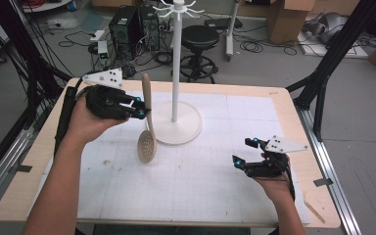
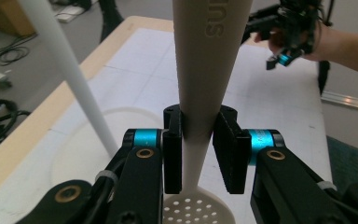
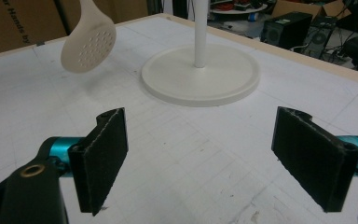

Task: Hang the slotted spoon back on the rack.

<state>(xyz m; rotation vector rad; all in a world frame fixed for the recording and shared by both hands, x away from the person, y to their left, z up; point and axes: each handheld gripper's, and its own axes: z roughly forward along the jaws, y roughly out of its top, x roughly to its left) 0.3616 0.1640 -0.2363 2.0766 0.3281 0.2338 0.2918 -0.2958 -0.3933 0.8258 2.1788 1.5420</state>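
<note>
The left gripper [image 2: 198,140] pinches the skimmer [image 1: 147,122] handle between its jaws, so I judge it should rise straight toward the stand [image 1: 176,58] hooks, while the right gripper [image 3: 214,154] waits with jaws spread.

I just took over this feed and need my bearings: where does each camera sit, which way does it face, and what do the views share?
High view: above the person's side, looking forward and down on the table; both forearms, left claw holding the spoon, right claw open.
Left gripper view: on the left claw, looking along the spoon it clamps; the other hand shows beyond.
Right gripper view: on the right claw, low over the table, facing the stand.
Shared: spoon and stand appear in all three.
</note>
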